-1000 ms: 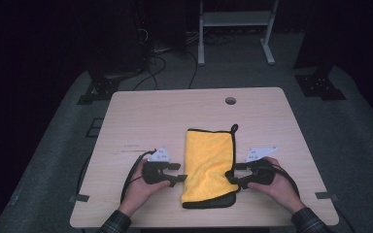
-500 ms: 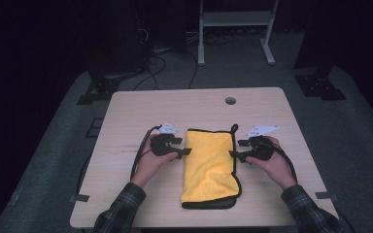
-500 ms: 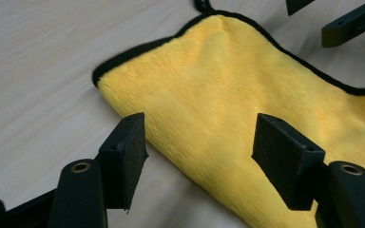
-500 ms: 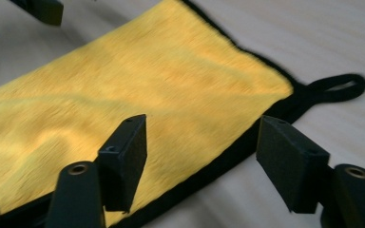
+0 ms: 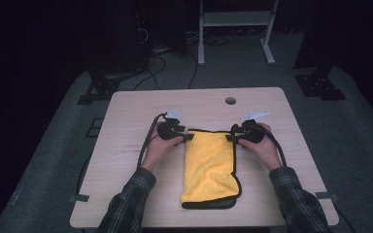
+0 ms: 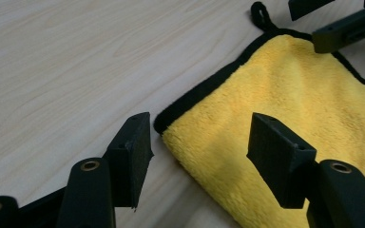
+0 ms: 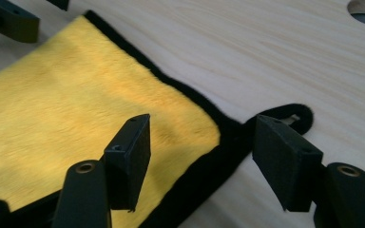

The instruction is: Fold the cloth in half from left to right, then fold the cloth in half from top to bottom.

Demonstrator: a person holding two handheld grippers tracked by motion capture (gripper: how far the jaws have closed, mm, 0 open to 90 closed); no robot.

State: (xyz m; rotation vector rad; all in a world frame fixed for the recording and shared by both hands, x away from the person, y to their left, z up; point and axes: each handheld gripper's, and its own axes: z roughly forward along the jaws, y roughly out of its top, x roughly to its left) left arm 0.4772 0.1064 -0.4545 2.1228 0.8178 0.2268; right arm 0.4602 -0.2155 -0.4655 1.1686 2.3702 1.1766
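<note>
- On the counter (image 5: 126,145), the folded yellow cloth (image 5: 209,165) lies lengthwise toward the person.
- Left claw (image 6: 197,147) stands open astride the far-left corner, having just been closing.
- Right claw (image 7: 202,156) likewise straddles the far-right corner, closing, not pinching.

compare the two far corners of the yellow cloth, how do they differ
The far left corner is plain, just the black trim turning; the far right corner carries a black hanging loop. The left tongs straddle the left corner, with one tip over bare table; the right tongs straddle the right corner beside the loop. Both corners lie flat, with tongs open over them and not gripping.
</note>
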